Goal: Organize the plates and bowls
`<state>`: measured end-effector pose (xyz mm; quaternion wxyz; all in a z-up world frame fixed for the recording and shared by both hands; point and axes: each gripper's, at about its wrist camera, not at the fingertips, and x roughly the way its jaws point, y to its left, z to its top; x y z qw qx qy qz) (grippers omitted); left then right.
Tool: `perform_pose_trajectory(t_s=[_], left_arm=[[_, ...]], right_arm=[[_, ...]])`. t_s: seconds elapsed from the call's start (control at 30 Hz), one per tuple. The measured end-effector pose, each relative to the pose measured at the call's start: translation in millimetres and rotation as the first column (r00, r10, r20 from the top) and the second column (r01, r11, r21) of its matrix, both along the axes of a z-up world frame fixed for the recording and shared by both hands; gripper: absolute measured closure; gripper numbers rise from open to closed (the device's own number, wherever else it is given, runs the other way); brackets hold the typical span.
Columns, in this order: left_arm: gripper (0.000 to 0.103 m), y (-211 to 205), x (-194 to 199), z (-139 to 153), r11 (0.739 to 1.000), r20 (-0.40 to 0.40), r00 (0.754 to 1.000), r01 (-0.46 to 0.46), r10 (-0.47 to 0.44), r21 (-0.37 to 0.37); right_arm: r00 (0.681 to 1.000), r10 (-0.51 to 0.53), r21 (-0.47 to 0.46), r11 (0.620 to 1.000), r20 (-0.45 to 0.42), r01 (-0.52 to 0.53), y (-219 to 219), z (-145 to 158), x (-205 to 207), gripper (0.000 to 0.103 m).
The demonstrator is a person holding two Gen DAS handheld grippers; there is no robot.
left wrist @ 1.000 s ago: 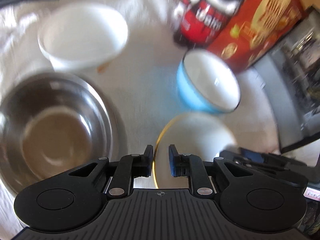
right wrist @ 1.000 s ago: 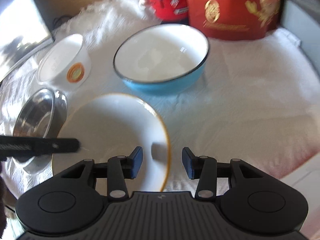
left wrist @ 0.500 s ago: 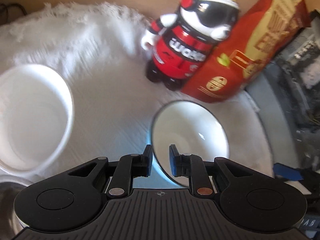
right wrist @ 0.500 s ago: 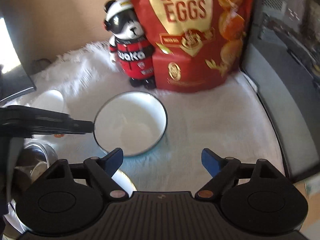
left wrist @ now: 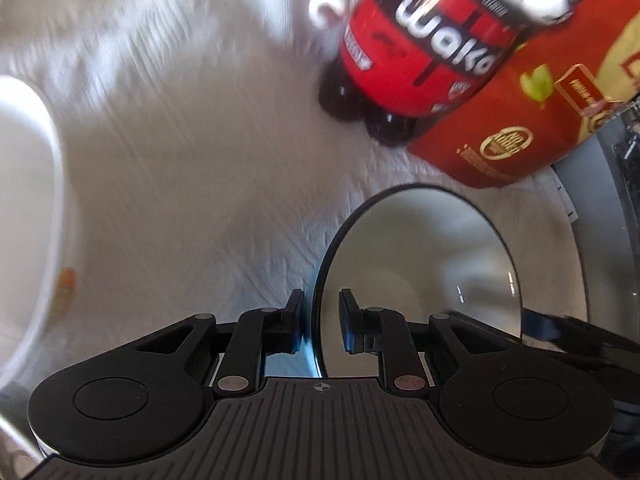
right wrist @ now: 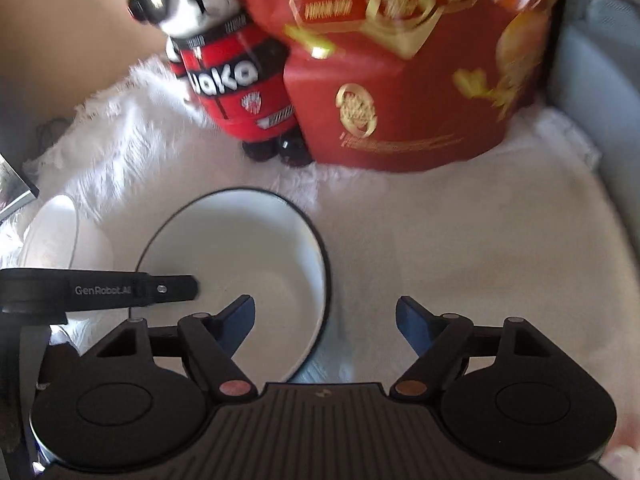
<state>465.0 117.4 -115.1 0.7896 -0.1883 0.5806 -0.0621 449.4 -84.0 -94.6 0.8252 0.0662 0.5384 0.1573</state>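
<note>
1. Blue-walled, dark-rimmed bowl (left wrist: 420,280) sits on the white cloth (left wrist: 200,184), near the panda toy (left wrist: 416,60) and red bag (left wrist: 532,120).
2. The left gripper (left wrist: 320,326) straddles the bowl's rim, jaws narrowly apart, one finger outside, one inside; whether they pinch it I cannot tell.
3. The right gripper (right wrist: 325,322) is wide open and empty, its left finger over the bowl.
4. A white bowl (right wrist: 56,236) stands left of the blue one.

Bowl (right wrist: 240,240) white inside, dark rim; panda figure (right wrist: 236,80) red-black; bag (right wrist: 404,80) red-gold.
</note>
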Motion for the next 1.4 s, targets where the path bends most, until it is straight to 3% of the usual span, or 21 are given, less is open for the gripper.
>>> perform_pose_trajectory(t_s=[0.17, 0.4, 0.63, 0.7, 0.77, 0.93, 1.13, 1.3, 1.4], left_arm=[[0.081, -3.7, 4.1, -5.7, 1.0, -0.015, 0.999, 0.028, -0.028, 0.007], [0.083, 3.6, 6.7, -7.9, 0.999, -0.028, 1.0, 0.004, -0.005, -0.042], [0.082, -1.7, 9.3, -5.2, 1.0, -0.045, 0.999, 0.005, -0.006, -0.015], [0.082, 1.0, 11.3, -6.2, 0.999, -0.057, 0.998, -0.018, 0.016, -0.031], [0.082, 2.6, 10.7, -5.8, 0.999, -0.06, 0.998, -0.03, 0.028, -0.034], [0.082, -1.9, 6.0, 2.0, 1.0, -0.037, 0.999, 0.007, -0.007, -0.017], [0.082, 1.5, -11.1, 34.8, 1.0, 0.042, 0.999, -0.007, 0.007, -0.001], [0.081, 6.2, -36.0, 83.7, 0.999, 0.142, 0.99, -0.03, 0.026, 0.021], [0.081, 13.8, -57.7, 105.6, 0.999, 0.157, 0.987, -0.043, 0.04, 0.015]], right_arm=[[0.996, 0.036, 0.03, 0.999, -0.085, -0.034, 10.9, -27.9, 16.0, 0.045], [0.993, 0.08, 0.055, 0.996, -0.09, -0.076, 10.6, -34.7, 17.8, 0.05], [0.993, 0.074, 0.067, 0.995, -0.092, -0.068, 9.9, -35.7, 17.2, 0.051], [0.993, 0.078, 0.061, 0.995, -0.088, -0.073, 11.7, -35.4, 17.0, 0.053], [0.993, 0.092, 0.069, 0.994, -0.079, -0.087, 13.0, -33.1, 16.5, 0.063], [0.992, 0.087, 0.075, 0.994, -0.089, -0.08, 13.1, -32.8, 15.2, 0.064], [0.995, 0.071, 0.105, 0.992, -0.074, -0.063, 8.9, -18.4, 5.0, 0.064], [0.997, 0.08, 0.121, 0.989, 0.021, -0.082, 12.4, 21.9, -12.8, 0.064], [0.992, 0.098, 0.142, 0.984, 0.073, -0.108, 12.2, 50.2, -27.3, 0.064]])
